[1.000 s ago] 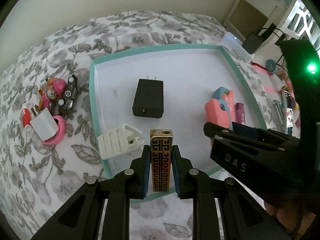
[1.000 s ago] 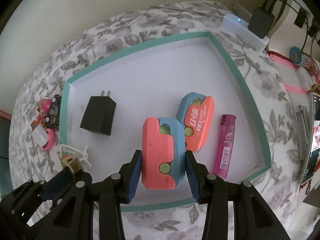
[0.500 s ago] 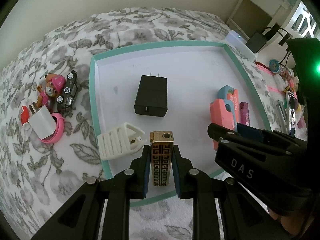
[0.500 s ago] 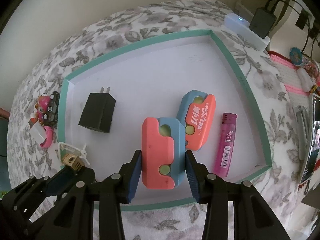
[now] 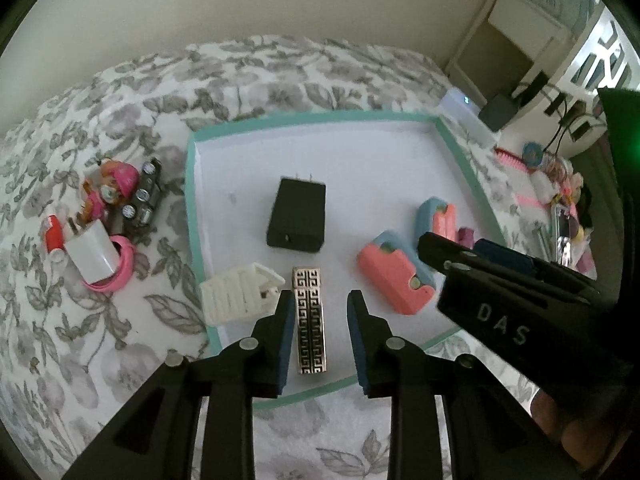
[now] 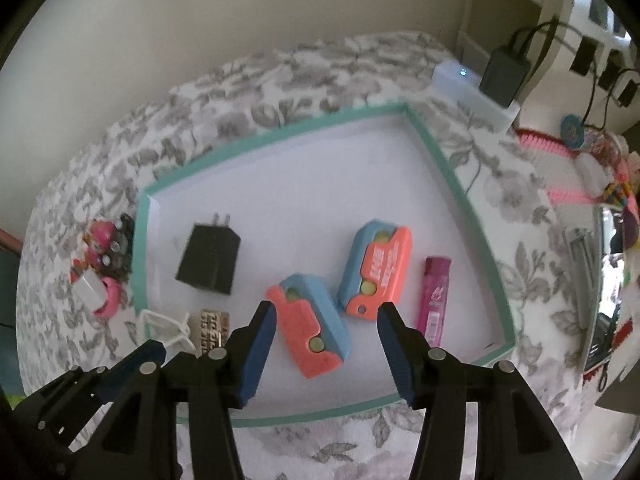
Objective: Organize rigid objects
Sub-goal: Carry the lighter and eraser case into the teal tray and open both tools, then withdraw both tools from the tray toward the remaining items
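Observation:
A white tray with a teal rim lies on a floral bedspread. My left gripper is open; the gold patterned lighter lies flat in the tray between its fingers. My right gripper is open over a coral-and-blue block lying in the tray. A second coral-and-blue block, a pink lighter, a black charger and a white plastic piece also lie in the tray.
Left of the tray on the bedspread lie a pink toy figure, a small toy car, a white adapter on a pink ring and a red tube. A white box and cluttered shelf stand at the right.
Both grippers have opened. The gold lighter and the coral-and-blue block have been let go and now lie flat in the tray. Both grippers have pulled back and up a little.

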`<state>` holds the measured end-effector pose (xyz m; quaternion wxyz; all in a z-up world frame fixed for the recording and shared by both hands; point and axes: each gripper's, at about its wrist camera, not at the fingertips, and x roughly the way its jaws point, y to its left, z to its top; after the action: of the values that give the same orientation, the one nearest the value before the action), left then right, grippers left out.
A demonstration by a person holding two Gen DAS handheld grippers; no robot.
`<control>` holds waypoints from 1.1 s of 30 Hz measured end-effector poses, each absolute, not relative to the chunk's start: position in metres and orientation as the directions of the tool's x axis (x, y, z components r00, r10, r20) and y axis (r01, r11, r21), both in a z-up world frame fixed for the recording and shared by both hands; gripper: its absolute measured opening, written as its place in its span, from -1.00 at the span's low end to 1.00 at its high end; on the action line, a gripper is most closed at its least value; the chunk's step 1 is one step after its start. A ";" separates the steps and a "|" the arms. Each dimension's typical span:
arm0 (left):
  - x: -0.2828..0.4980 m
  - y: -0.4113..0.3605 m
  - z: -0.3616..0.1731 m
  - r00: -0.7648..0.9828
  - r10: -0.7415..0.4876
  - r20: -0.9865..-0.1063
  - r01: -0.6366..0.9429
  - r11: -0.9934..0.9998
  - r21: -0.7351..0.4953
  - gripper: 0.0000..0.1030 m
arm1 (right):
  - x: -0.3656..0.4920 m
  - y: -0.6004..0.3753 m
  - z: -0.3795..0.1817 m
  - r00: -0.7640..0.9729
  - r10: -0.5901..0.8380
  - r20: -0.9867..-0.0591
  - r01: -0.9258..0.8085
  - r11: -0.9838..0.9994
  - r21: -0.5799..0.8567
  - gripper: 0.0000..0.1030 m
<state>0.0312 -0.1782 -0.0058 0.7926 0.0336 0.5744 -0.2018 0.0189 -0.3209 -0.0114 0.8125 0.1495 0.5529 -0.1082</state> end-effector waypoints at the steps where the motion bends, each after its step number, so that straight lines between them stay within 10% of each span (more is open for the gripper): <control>1: 0.032 -0.176 -0.002 0.271 -0.283 -0.920 0.353 0.918 -0.179 -0.46 | 0.018 -0.321 -0.008 0.376 -0.014 -0.926 0.343 0.931 0.125 0.10; 15: 0.049 -0.125 0.019 0.419 -0.181 -0.890 0.170 0.978 -0.119 -0.10 | 0.022 -0.311 0.003 0.407 -0.041 -0.912 0.333 0.937 0.107 0.10; 33: 0.063 -0.084 0.008 0.458 -0.029 -0.888 0.005 1.000 -0.030 0.63 | 0.030 -0.281 -0.011 0.390 -0.064 -0.919 0.237 0.971 0.033 0.86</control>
<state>0.0626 -0.0844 0.0084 0.8538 -0.0112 0.5203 -0.0099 0.0297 -0.2807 -0.0113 0.8299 0.0793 0.5448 -0.0905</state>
